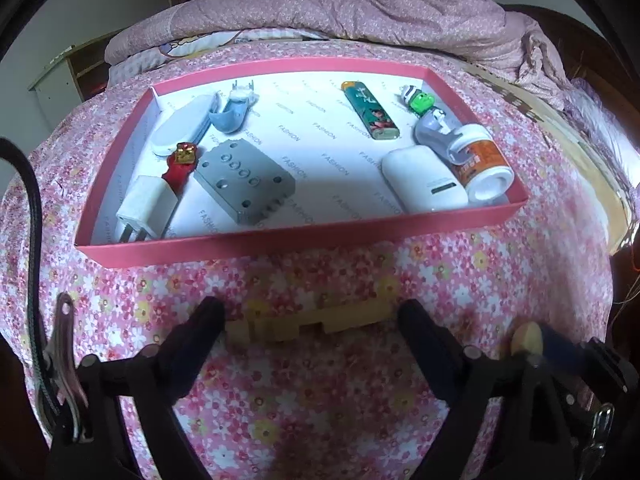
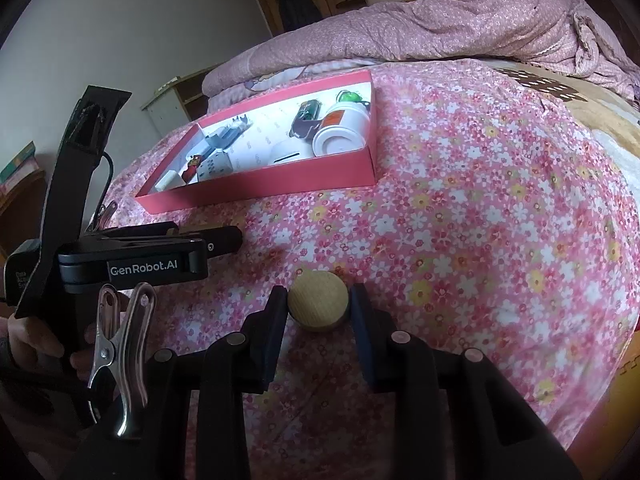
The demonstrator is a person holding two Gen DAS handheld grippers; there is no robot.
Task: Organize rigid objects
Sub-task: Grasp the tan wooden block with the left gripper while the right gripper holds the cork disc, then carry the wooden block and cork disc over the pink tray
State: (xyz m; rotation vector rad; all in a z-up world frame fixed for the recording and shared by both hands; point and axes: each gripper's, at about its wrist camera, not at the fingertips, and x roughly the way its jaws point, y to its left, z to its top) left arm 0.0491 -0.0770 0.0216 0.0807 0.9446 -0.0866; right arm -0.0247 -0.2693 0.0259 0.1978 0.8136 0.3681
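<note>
The pale wooden knob (image 2: 318, 305), round-topped and darker at its base, sits clamped between the two blue-padded fingers (image 2: 276, 332) of the right claw (image 2: 318, 310), just above the flowered pink bedspread (image 2: 460, 216). In the left wrist view the same knob (image 1: 528, 340) shows at the far right, beside that claw's blue pad.

A flat yellowish wooden piece (image 1: 312, 320) with notched edges lies on the bedspread between the fingers (image 1: 200, 336) of the left claw (image 1: 310, 322), which stand wide apart on either side of it; whether they touch its ends I cannot tell.

Beyond it lies the shallow pink cardboard box (image 1: 296, 242) with a white printed lining. On its left side are a white plug adapter (image 1: 146, 206), a red ornament (image 1: 182, 166), a grey metal plate with holes (image 1: 246, 178), a white oval case (image 1: 182, 126) and a light blue clip (image 1: 232, 114). On its right side are a green patterned lighter (image 1: 370, 110), a small green and white toy (image 1: 418, 100), a white rounded device (image 1: 424, 182), a grey object (image 1: 432, 130) and an orange-labelled white bottle (image 1: 482, 164) on its side.

A rumpled pink quilt (image 1: 360, 12) is heaped at the far end of the bed. In the right wrist view a hand (image 2: 36, 344) holds the left tool's black handle, with a metal spring clip (image 2: 120, 344) near it.
</note>
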